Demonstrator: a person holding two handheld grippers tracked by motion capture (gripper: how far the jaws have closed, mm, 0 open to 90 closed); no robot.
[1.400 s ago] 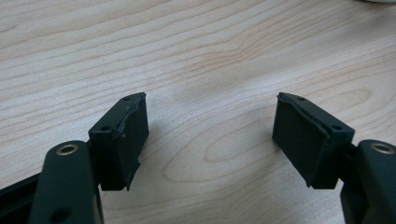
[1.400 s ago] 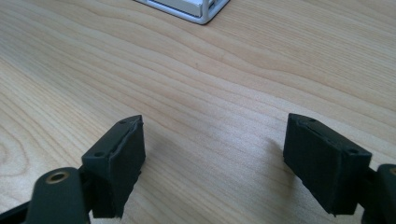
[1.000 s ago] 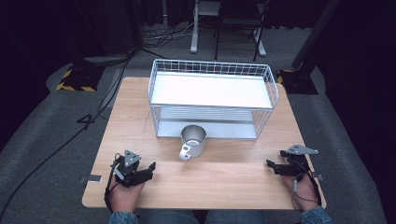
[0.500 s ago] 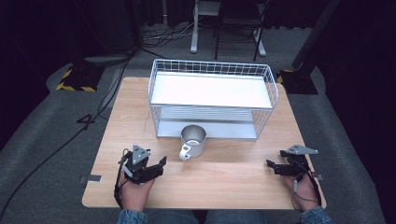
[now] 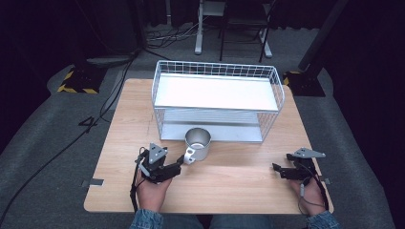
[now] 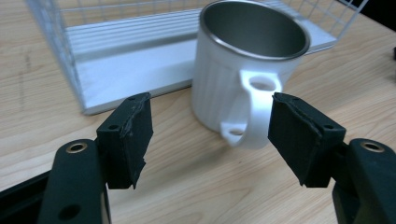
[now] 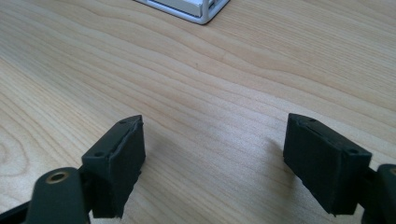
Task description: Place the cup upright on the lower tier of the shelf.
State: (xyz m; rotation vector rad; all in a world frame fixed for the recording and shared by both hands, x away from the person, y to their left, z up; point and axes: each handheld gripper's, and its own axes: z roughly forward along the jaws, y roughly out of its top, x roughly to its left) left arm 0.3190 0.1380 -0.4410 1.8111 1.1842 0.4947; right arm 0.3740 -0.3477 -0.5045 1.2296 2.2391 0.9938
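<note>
Currently, one white mug (image 5: 197,143) with a steel-coloured inside stands upright on the desk (image 5: 239,181), just in front of the near edge of the wire rack (image 5: 217,101), its handle (image 6: 246,112) turned toward the near left.

Left gripper (image 5: 177,168): jaws spread, at the near left of the mug. In the left gripper view the handle sits between the two black pads, nearer the right-hand one, with no contact to be seen. Nothing is held.

Right gripper (image 5: 278,170): jaws spread over bare wood at the near right of the desk, well apart from the mug. Nothing is held.

Wire rack: two white shelves, both bare as far as the high view shows.

Progress, as judged: the approach to the handle looks nearly complete. Left to do: closing on the handle, lifting, and setting the mug wherever it belongs, quite possibly a rack shelf. The mug has not left the desk.
</note>
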